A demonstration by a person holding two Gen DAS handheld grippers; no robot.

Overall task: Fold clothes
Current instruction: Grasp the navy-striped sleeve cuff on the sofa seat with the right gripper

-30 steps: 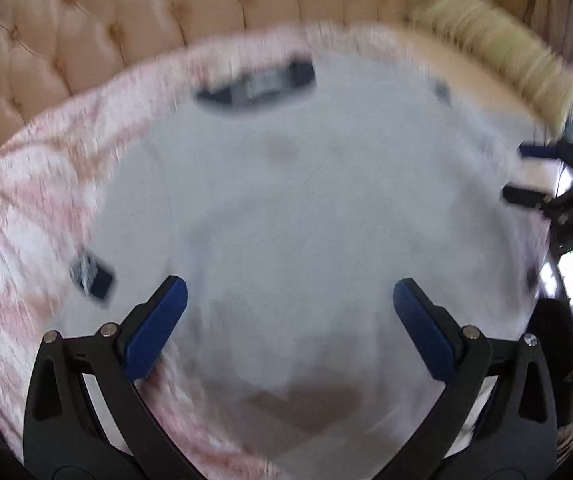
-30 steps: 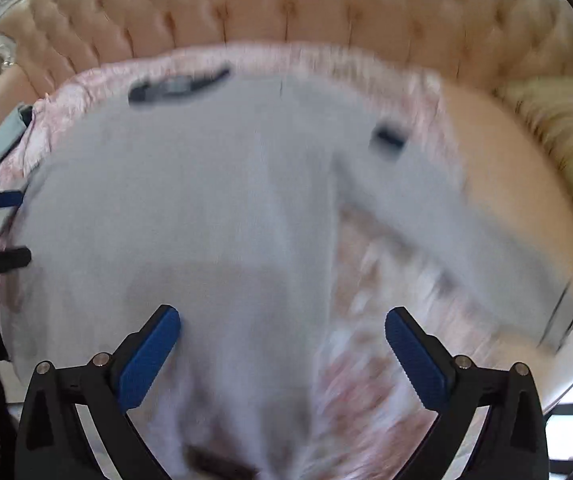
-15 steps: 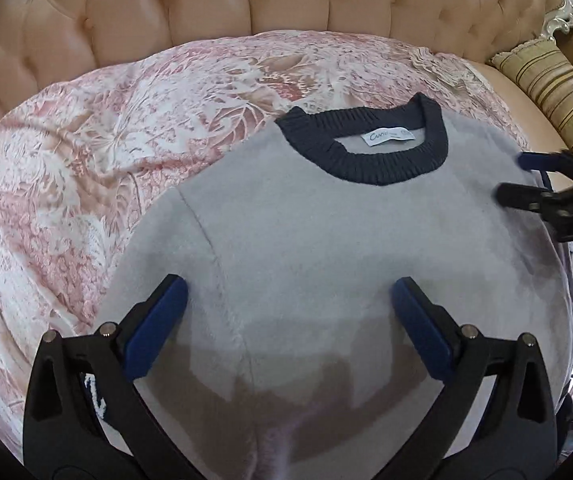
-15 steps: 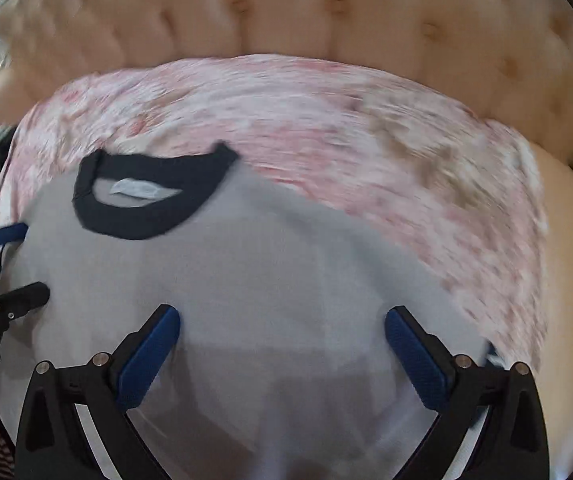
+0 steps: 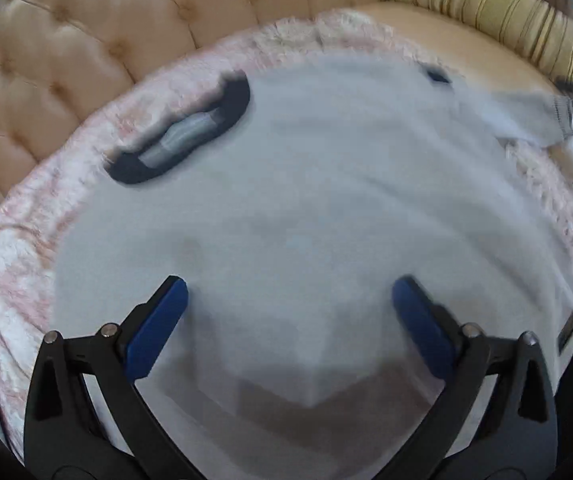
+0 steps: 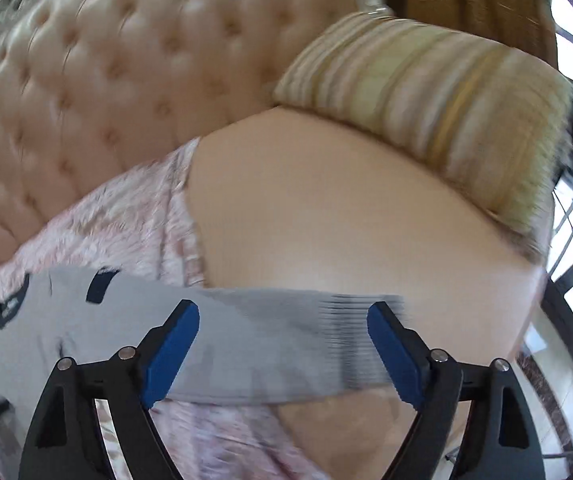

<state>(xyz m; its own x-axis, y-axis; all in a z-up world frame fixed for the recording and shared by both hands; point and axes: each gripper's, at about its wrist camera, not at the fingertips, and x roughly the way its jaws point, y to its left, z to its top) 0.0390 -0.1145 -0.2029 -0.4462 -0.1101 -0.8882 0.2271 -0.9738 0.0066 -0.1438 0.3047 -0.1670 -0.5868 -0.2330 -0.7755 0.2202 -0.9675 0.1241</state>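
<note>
Right wrist view: sleeve (image 6: 278, 344) between gaping right tongs (image 6: 282, 344), seemingly ungripped.
Left tongs (image 5: 290, 312) wide, empty, over sweater (image 5: 326, 200); sleeve may slip off blanket (image 6: 126, 232).

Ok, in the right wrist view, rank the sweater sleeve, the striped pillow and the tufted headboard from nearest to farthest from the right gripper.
1. Grey sweater sleeve: lying between the open fingers of the right gripper.
2. Striped pillow: ahead, upper right, across the bare mattress.
3. Tufted headboard: behind the pillow, upper left.

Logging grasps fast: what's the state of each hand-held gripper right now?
Left hand-held gripper: open, over the grey sweater, holding nothing.
Right hand-held gripper: open, over the sweater's sleeve, holding nothing.
</note>
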